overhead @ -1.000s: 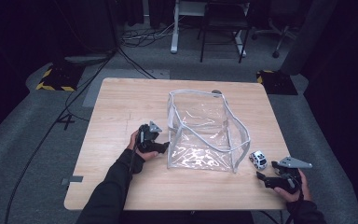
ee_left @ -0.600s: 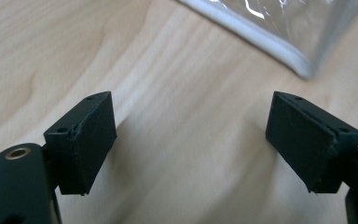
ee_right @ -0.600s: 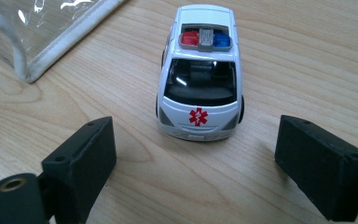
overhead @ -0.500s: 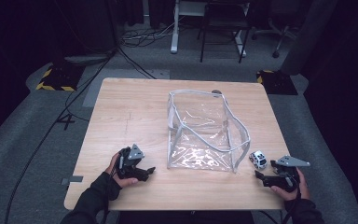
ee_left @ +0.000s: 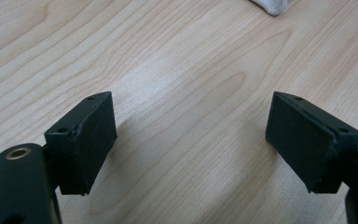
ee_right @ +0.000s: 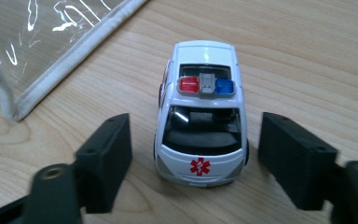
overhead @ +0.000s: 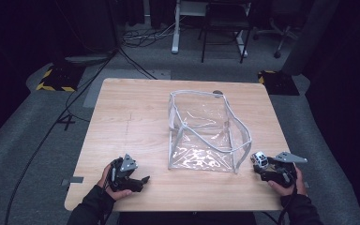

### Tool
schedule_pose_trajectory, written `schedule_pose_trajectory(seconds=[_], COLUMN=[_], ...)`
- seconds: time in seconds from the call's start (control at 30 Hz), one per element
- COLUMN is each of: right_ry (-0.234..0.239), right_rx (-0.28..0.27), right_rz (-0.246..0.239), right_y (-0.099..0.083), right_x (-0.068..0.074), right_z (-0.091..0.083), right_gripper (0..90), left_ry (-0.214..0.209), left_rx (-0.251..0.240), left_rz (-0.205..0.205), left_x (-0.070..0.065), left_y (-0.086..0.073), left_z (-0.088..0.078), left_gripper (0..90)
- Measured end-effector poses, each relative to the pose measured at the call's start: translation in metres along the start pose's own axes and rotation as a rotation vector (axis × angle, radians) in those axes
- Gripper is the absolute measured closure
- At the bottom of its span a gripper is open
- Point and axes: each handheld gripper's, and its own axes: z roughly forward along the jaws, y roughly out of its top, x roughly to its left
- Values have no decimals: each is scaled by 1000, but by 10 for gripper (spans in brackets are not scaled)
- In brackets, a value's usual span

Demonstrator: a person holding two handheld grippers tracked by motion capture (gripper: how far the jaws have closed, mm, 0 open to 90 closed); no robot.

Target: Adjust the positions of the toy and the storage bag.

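A white toy ambulance with red and blue roof lights stands on the wooden table, just right of a clear plastic bag with white piping. My right gripper has a jaw on each side of the toy. The jaws have just been closing, and a gap still shows on both sides. From the high view that gripper lies at the table's near right, with the ambulance at its tips. My left gripper rests at the near left. Its jaws have just been opening and stand wide over bare wood.
The bag stands upright with its mouth open, in the middle of the table; one corner of it shows far ahead of the left gripper. A small dark round thing sits at the table's far edge. Cables, chair legs and striped floor markers lie beyond.
The left hand has drawn back from the bag's left side to the near left of the table. The right hand has stayed by the toy ambulance.
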Motion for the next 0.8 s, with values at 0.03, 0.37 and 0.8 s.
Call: schedule_pose_trajectory(seconds=[0.03,0.37,0.8], right_ry=[0,7,7], right_rx=[0,-23,-97], right_rz=[0,-19,-29], right_y=[0,1,-3], right_x=[0,-1,-1], right_z=[0,0,-8], right_gripper=[316,486,487], left_ry=[0,-9,-17], left_rx=[0,0,8], left_rz=[0,9,9], left_x=[0,1,2], left_y=[0,1,1], left_z=[0,1,1], left_gripper=[166,160,160])
